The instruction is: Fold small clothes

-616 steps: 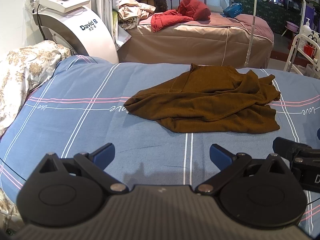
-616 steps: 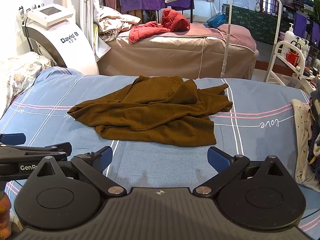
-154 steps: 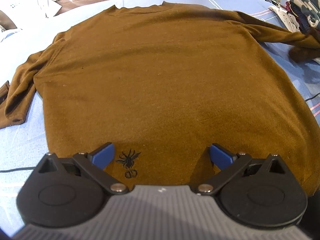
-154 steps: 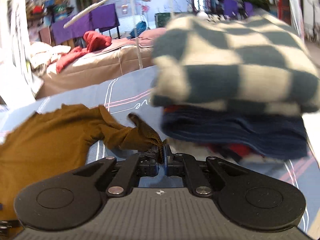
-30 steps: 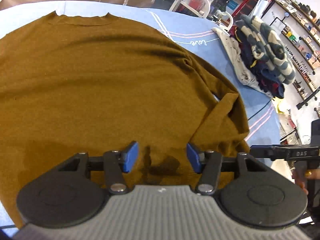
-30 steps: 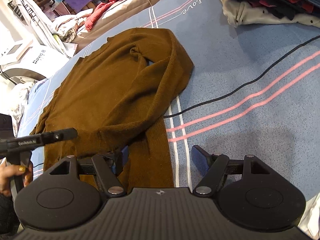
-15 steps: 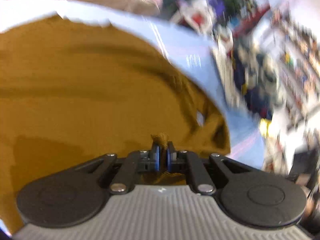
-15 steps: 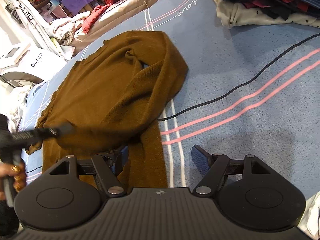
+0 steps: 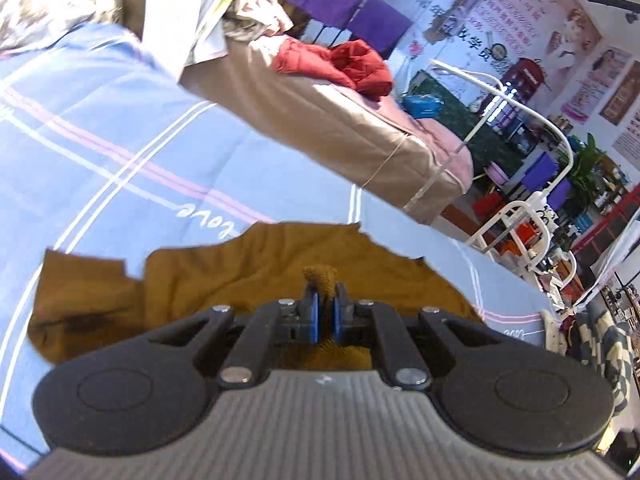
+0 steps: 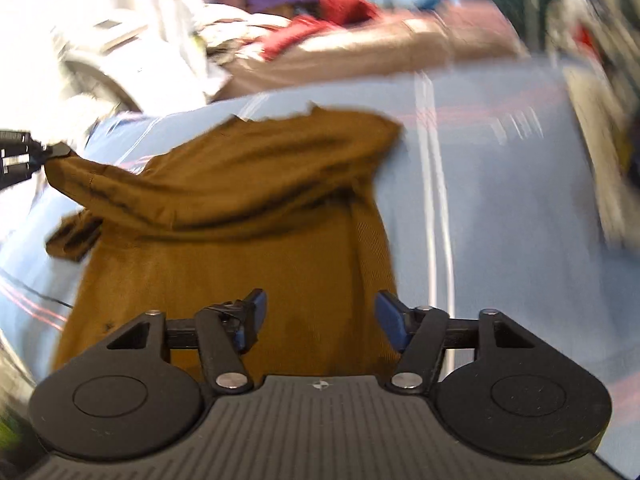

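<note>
Two grippers, left gripper (image 9: 325,307) pinching brown sweater (image 10: 240,208), right view blurred

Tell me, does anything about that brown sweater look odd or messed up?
Nothing looks damaged. The brown sweater lies half-folded and rumpled on the blue bedsheet, because the left gripper is pinching a bunch of it and lifting it across. The right gripper is open above it.

We see the brown sweater (image 9: 208,280) as a matt, finely ribbed knit. Under it, the blue bedsheet (image 9: 120,152) looks like smooth woven cloth. The left gripper (image 9: 324,312) reads as matt black plastic, with shiny metal rivets and blue pads (image 9: 314,318); toward 1 o'clock, a glossy white metal rack (image 9: 516,220).
</note>
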`<move>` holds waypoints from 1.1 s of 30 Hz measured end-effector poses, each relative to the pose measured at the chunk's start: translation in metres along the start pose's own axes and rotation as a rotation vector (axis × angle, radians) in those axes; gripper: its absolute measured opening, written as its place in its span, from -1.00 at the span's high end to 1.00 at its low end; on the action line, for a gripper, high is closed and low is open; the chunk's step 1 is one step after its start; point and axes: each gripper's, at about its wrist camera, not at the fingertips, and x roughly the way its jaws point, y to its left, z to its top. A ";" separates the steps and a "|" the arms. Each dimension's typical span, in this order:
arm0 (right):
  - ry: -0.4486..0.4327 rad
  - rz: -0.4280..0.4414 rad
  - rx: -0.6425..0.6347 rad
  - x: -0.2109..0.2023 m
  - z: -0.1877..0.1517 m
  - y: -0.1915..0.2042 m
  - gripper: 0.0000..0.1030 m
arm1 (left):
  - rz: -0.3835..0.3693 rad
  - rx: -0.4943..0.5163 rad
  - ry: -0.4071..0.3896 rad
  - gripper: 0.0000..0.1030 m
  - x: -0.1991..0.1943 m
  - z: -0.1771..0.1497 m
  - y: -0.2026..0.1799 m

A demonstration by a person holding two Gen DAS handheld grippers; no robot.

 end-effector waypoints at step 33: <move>-0.071 -0.231 0.094 0.010 0.027 -0.072 -0.24 | 0.134 -0.081 0.225 0.79 0.060 -0.064 0.054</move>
